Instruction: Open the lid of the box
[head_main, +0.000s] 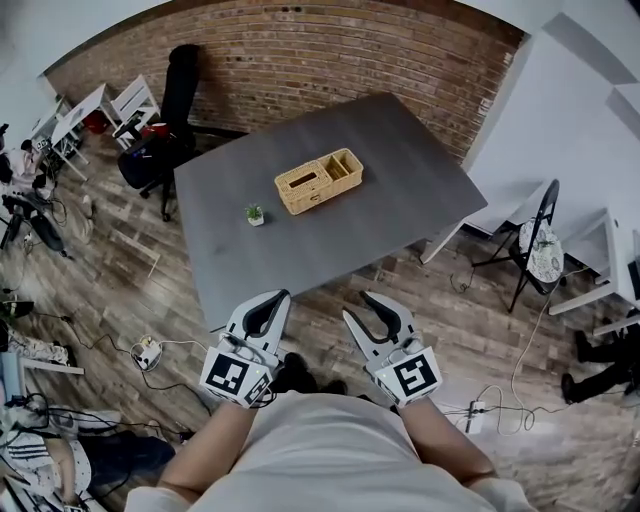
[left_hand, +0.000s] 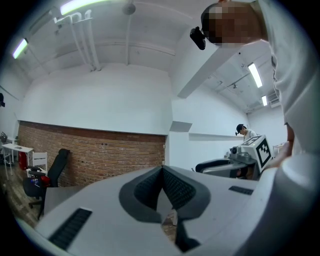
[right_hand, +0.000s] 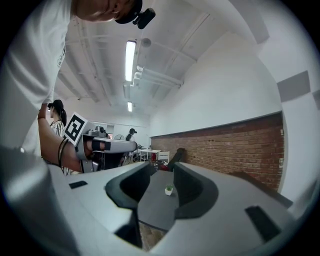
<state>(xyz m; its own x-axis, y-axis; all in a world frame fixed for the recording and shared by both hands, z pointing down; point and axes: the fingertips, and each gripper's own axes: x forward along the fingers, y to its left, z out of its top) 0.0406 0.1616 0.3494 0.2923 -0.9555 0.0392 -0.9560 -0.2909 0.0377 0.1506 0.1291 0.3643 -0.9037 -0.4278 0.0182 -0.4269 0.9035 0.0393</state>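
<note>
The box looks like woven wicker, rough and tan. The table is matt grey and smooth. The wall is rough brick, the floor worn wood planks.

Right gripper: jaws apart, nothing between them. Through the gap, grey table with a small potted plant standing on it. Beyond table: brick wall, black chair. Left of table: left gripper, held level by a forearm.
</note>
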